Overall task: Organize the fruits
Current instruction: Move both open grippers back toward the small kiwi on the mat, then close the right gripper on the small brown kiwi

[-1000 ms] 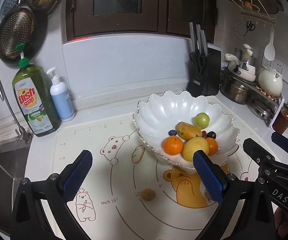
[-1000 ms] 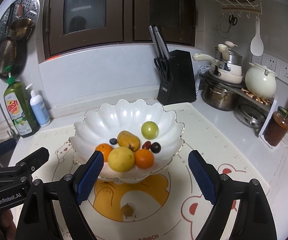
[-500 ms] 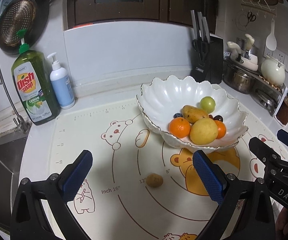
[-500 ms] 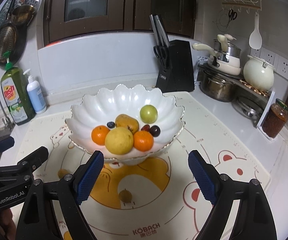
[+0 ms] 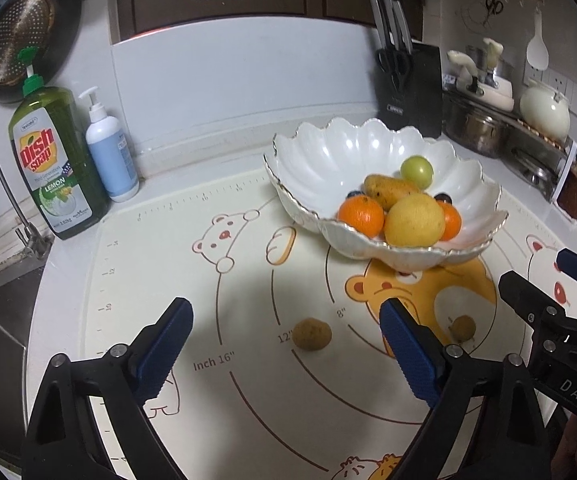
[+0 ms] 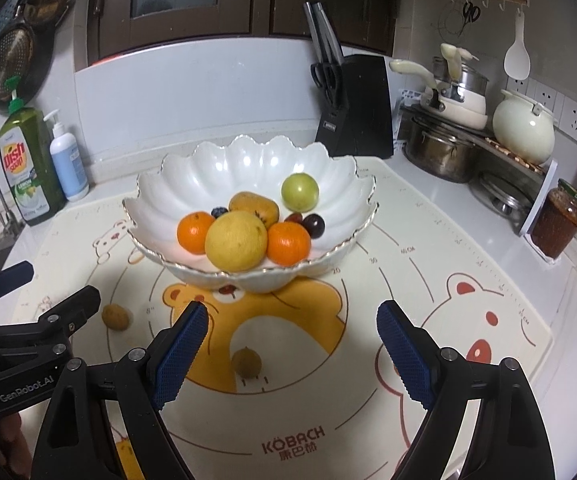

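Two small brown round fruits sit on the bear-print mat: one (image 5: pixel 311 333) lies ahead of the left gripper (image 5: pixel 284 354), the other (image 6: pixel 247 362) ahead of the right gripper (image 6: pixel 292 354). Both grippers are wide open and empty. Each should go down slowly, squeeze softly, then lift over the white scalloped bowl (image 6: pixel 248 160).

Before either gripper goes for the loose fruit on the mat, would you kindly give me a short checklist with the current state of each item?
1. Left gripper open, empty: ok.
2. Right gripper open, empty: ok.
3. Small brown round fruit between the left fingers' line: ok.
4. Second small brown fruit ahead of right gripper, nearer its left finger: ok.
5. White scalloped bowl has free space at back: ok.
6. Loose fruits' firmness: cannot tell.
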Demonstrator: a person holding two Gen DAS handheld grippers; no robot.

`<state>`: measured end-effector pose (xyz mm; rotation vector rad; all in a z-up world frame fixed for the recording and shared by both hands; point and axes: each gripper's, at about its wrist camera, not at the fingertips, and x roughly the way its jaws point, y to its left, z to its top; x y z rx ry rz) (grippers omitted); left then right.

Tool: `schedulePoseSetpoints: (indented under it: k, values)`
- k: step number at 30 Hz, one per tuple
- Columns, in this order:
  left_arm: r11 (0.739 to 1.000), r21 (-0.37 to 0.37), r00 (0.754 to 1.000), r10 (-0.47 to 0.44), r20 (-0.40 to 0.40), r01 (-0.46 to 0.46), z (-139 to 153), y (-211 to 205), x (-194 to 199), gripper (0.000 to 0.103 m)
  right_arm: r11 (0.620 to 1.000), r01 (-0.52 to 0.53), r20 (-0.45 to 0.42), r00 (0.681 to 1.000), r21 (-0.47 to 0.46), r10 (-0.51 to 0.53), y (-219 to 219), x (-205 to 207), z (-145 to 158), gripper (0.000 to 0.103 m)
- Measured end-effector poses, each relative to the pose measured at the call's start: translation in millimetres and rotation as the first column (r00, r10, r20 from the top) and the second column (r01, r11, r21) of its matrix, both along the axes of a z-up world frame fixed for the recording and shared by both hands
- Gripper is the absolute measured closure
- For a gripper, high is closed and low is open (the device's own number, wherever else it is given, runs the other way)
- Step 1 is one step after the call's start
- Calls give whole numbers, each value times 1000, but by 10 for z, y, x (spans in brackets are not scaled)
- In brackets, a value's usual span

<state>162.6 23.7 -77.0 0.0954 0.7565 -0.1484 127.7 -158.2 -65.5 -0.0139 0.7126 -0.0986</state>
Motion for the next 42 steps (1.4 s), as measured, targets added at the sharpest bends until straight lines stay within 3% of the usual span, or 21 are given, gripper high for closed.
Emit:
schedulePoseSetpoints:
  k: [10, 15, 28, 35, 42]
  values:
    - [999, 23, 999, -23, -42, 24, -208, -27, 33, 13, 1000, -23, -41, 999, 3, 23, 15, 0, -198, 17]
    - [999, 29, 998, -33, -61, 34, -293, -45, 77, 17, 999, -42, -68, 997, 17, 44, 26, 37, -291, 26]
    - [998, 28, 992, -58, -110, 62, -465, -120, 225, 26, 996, -64, -121, 990, 58, 71, 35, 119, -502, 35]
    - [997, 28, 990, -66, -126, 70, -519, -140, 284, 31, 993, -74, -152, 984, 89, 87, 29, 175, -598, 53]
    - [996, 12, 986, -81, -148, 84, -546, -148, 319, 43, 986, -108, -160, 979, 125, 127, 68, 183, -622, 72]
